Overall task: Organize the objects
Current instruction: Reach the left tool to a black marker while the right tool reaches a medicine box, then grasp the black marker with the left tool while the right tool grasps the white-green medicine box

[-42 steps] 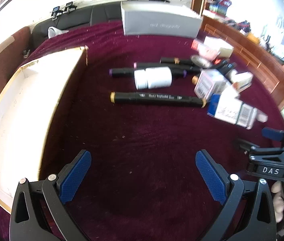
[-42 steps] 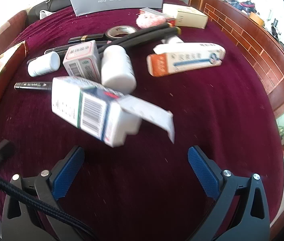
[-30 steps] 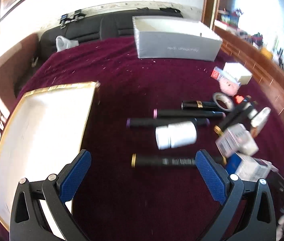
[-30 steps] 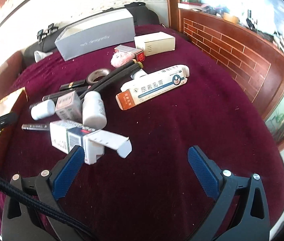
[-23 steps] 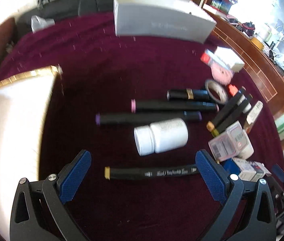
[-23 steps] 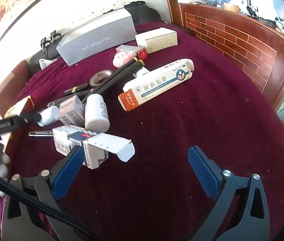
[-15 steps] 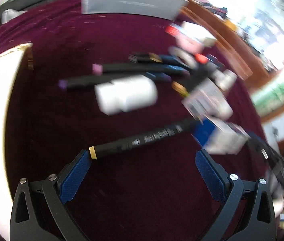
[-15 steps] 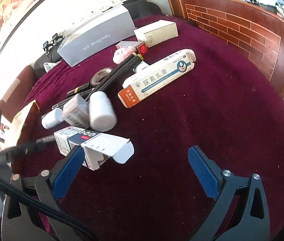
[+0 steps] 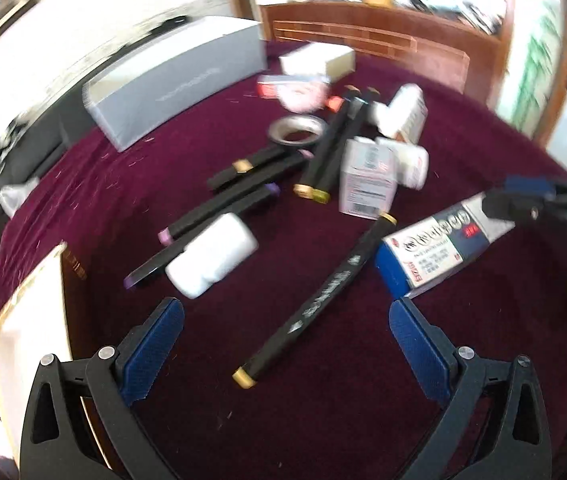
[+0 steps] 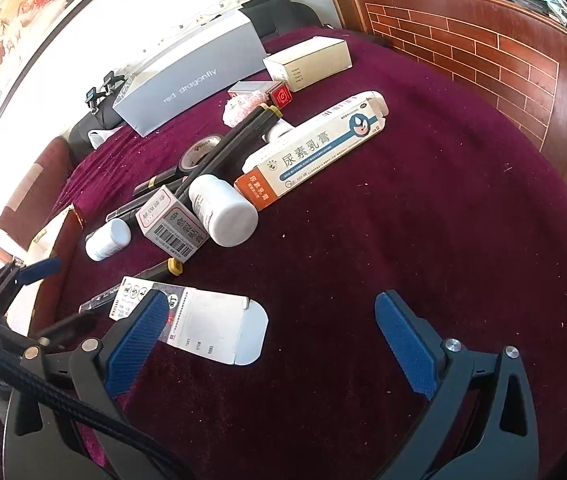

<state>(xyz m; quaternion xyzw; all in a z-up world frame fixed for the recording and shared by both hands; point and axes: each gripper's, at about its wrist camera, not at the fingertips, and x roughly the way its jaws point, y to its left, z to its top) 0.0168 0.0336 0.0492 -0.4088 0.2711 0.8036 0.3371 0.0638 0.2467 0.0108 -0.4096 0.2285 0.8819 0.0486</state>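
Note:
My left gripper (image 9: 285, 344) is open low over the maroon cloth. A black marker with yellow caps (image 9: 323, 296) runs diagonally between its fingers, untouched. A white bottle (image 9: 211, 260) lies just ahead on the left and a blue-and-white carton (image 9: 435, 248) on the right. My right gripper (image 10: 271, 342) is open too. The same carton (image 10: 203, 324) lies with its flap open at that gripper's left finger (image 10: 135, 340), which partly hides it. The right gripper's fingertip (image 9: 523, 196) shows at the carton's far end.
A gold-rimmed white tray (image 9: 31, 320) sits at the left. A grey box (image 10: 191, 76) and a cream box (image 10: 307, 60) stand at the back. A long ointment box (image 10: 315, 148), a white bottle (image 10: 223, 208), a small carton (image 10: 171, 224), a tape roll (image 10: 199, 150) and more markers crowd the middle.
My left gripper has swung right and come down over the yellow-capped marker. My right gripper has shifted so the open carton now lies by its left finger. Both stayed open.

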